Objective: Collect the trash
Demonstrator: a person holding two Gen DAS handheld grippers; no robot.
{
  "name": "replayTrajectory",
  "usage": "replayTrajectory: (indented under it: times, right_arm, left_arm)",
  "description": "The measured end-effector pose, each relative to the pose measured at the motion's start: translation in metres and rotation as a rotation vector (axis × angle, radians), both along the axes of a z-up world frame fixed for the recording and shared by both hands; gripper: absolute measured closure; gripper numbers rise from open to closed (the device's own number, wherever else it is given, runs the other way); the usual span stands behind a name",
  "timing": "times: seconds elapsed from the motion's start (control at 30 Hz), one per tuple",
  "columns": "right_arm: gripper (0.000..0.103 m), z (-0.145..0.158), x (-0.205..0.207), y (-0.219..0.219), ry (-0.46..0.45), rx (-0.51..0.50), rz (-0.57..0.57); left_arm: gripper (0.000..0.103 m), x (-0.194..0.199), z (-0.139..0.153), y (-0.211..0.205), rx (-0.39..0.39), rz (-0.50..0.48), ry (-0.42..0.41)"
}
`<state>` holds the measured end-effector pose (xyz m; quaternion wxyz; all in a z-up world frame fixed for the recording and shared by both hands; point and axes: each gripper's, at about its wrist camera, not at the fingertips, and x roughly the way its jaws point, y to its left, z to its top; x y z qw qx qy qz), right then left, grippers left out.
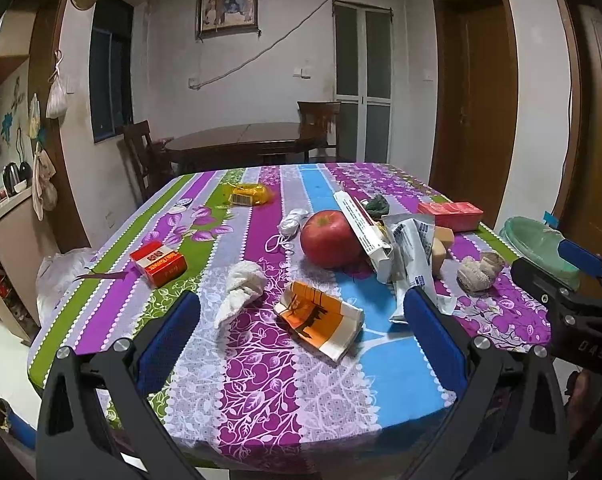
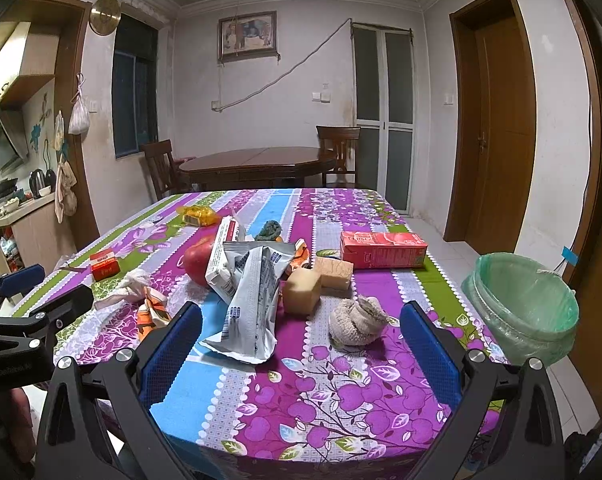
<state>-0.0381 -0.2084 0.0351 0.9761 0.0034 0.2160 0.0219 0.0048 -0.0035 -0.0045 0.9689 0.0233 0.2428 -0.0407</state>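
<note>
Trash lies on a table with a purple striped cloth point(image 1: 261, 360). My left gripper point(image 1: 301, 320) is open and empty, above the near edge, facing a crumpled orange and white wrapper point(image 1: 321, 320) and a white tissue wad point(image 1: 241, 284). My right gripper point(image 2: 299, 332) is open and empty, facing a grey foil wrapper point(image 2: 253, 304) and a balled beige rag point(image 2: 357, 322). A bin with a green liner point(image 2: 521, 308) stands off the table's right edge. The right gripper also shows in the left wrist view point(image 1: 573, 280).
A red apple point(image 1: 329, 238), a white carton point(image 1: 363, 224), a red box point(image 2: 383, 249), two tan sponge blocks point(image 2: 317, 280), a small red packet point(image 1: 159, 262), a yellow packet point(image 1: 249, 195) and white string point(image 1: 289, 224) also lie on the cloth. A wooden table and chairs stand behind.
</note>
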Motion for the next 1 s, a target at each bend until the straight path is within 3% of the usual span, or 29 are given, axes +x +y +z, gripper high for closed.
replayTrajectory:
  times: [0.27, 0.4, 0.67, 1.0]
  right_arm:
    - [0.004, 0.0, 0.001, 0.0, 0.0, 0.0, 0.0]
    - [0.004, 0.0, 0.001, -0.001, 0.0, 0.0, 0.0]
    - [0.004, -0.001, 0.0, 0.0, 0.003, -0.003, -0.002]
    - [0.004, -0.003, 0.0, -0.001, 0.005, -0.002, -0.002]
  left_arm:
    - [0.005, -0.005, 0.002, -0.001, 0.012, 0.004, -0.051]
    - [0.005, -0.004, 0.001, -0.002, 0.003, -0.011, -0.035]
    - [0.005, 0.0, 0.002, 0.008, -0.093, 0.004, -0.022]
    - [0.005, 0.003, 0.002, 0.005, -0.044, 0.009, -0.01]
